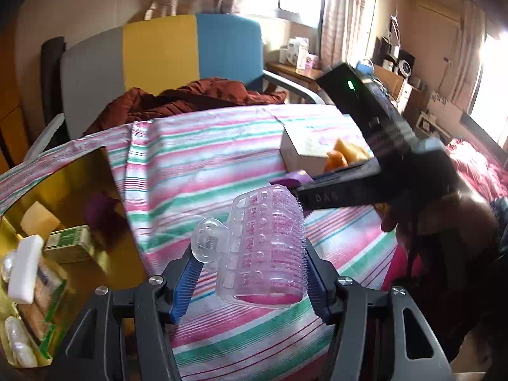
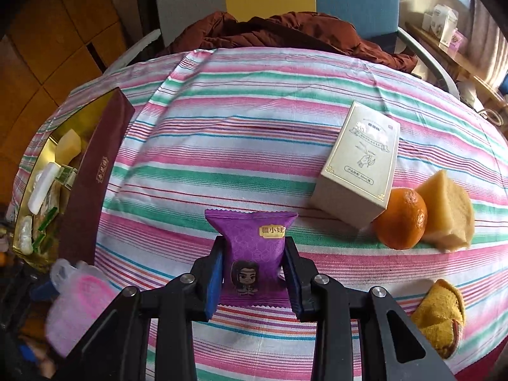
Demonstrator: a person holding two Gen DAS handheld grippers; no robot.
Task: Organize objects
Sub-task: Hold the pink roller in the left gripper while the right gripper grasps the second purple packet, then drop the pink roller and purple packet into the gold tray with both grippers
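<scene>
My left gripper [image 1: 250,262] is shut on a clear pink hair roller with a clip [image 1: 262,247], held above the striped tablecloth [image 1: 206,158]. The roller also shows blurred at lower left in the right wrist view [image 2: 79,298]. My right gripper [image 2: 254,260] is shut on a purple snack packet [image 2: 252,241] with a cartoon figure, just above the cloth. The right gripper also appears in the left wrist view [image 1: 365,184]. A gold-lined box [image 1: 79,174] [image 2: 92,171] with several small items lies at the left.
On the cloth at the right lie a beige carton [image 2: 358,165], an orange [image 2: 401,219], a yellow sponge block [image 2: 447,212] and a yellow cloth bundle [image 2: 441,317]. A brown jacket [image 2: 285,31] lies on a chair [image 1: 158,50] behind the table.
</scene>
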